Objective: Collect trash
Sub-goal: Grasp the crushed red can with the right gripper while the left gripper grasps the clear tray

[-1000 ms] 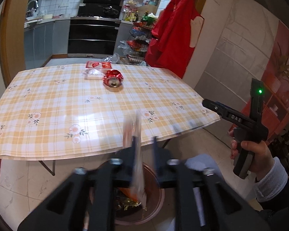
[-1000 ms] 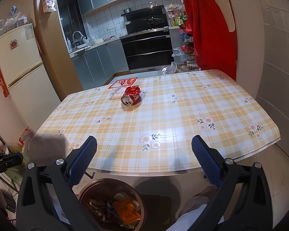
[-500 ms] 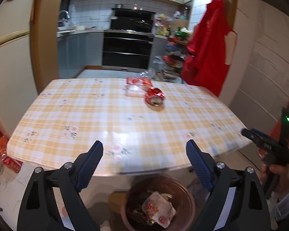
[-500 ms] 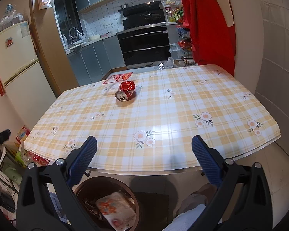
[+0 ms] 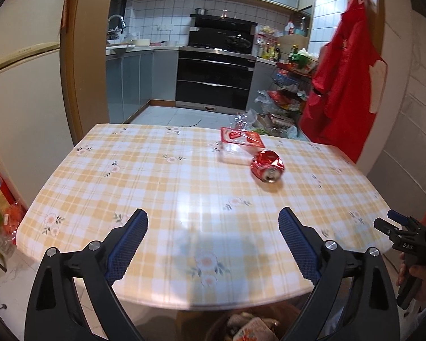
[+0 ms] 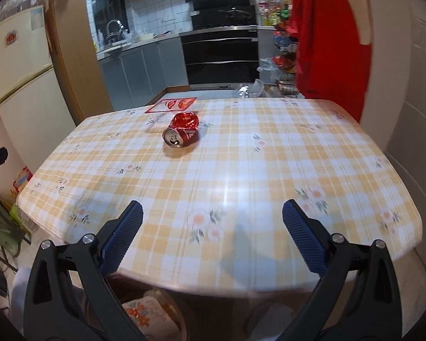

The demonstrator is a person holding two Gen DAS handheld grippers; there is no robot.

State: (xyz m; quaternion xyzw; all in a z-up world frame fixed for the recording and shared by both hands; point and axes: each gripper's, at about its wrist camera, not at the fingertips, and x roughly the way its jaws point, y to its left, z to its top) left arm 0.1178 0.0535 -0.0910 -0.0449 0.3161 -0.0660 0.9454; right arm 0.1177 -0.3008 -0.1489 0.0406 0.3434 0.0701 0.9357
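Note:
A crushed red can point(image 5: 267, 166) lies on its side on the far right part of the checked table point(image 5: 156, 187); it also shows in the right wrist view point(image 6: 181, 133). Behind it lie a clear plastic wrapper point(image 5: 232, 153) and a red-printed packet point(image 5: 241, 137), the packet also in the right wrist view point(image 6: 171, 104). My left gripper point(image 5: 213, 241) is open and empty above the near table edge. My right gripper point(image 6: 213, 238) is open and empty too. A brown bin point(image 5: 241, 326) with trash stands under the near edge, also in the right wrist view point(image 6: 150, 315).
The right gripper shows at the right edge of the left wrist view point(image 5: 409, 244). A red garment point(image 5: 343, 85) hangs by the wall at right. A fridge point(image 5: 20, 108) stands left. A rack with bags point(image 5: 284, 108) is beyond the table.
The left gripper opened and dropped a wrapper into the bin, then rose and moved forward over the table edge. The right gripper also moved forward. The bin now sits mostly below view.

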